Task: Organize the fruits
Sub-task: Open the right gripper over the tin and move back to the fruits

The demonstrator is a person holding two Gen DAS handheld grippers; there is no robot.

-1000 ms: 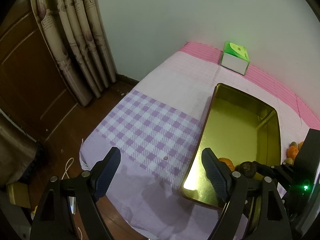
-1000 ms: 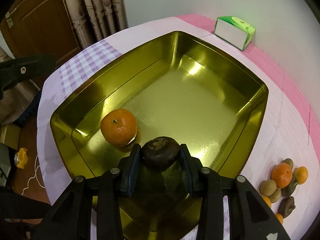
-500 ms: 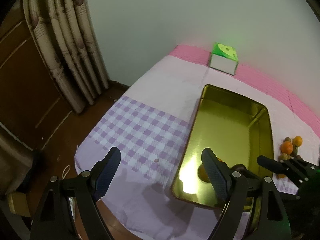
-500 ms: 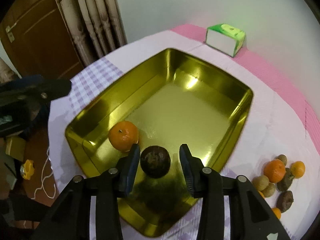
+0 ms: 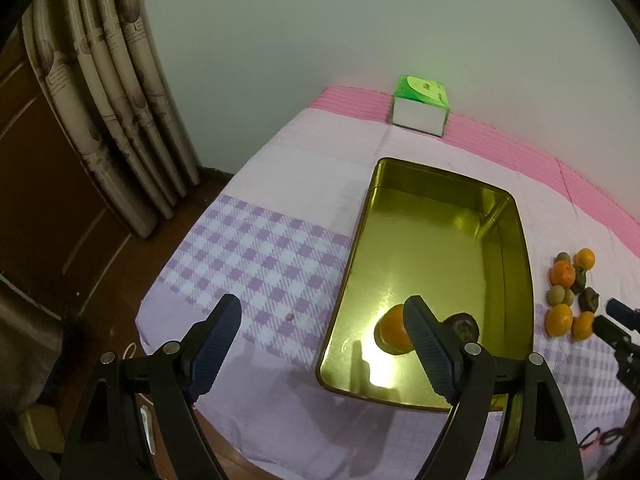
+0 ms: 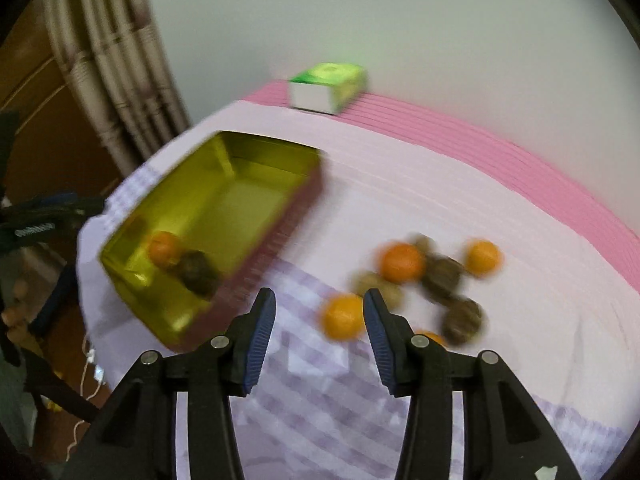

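A gold tin tray (image 5: 400, 168) (image 6: 280, 152) lies on the cloth-covered table. In its near end sit an orange (image 5: 390, 330) (image 6: 162, 248) and a dark brown fruit (image 5: 464, 326) (image 6: 196, 270). To the tray's right lies a loose cluster of several oranges and brown fruits (image 5: 570, 292) (image 6: 424, 276). My left gripper (image 5: 322, 344) hovers open over the tray's near left corner, nothing in it. My right gripper (image 6: 320, 332) hangs above the checked cloth between tray and cluster; its jaws are opening and empty, with an orange (image 6: 342, 316) on the table beyond the gap. The right wrist view is blurred.
A green and white tissue box (image 5: 420, 106) (image 6: 326, 90) stands at the table's far edge by the wall. Curtains (image 5: 108, 120) and a wooden door are at the left. The table's near edge drops to the floor, where white cables (image 6: 90, 364) lie.
The right gripper let go of the dark brown fruit, which now rests beside the orange in the tray, and swung right towards the fruit cluster. The left gripper barely moved.
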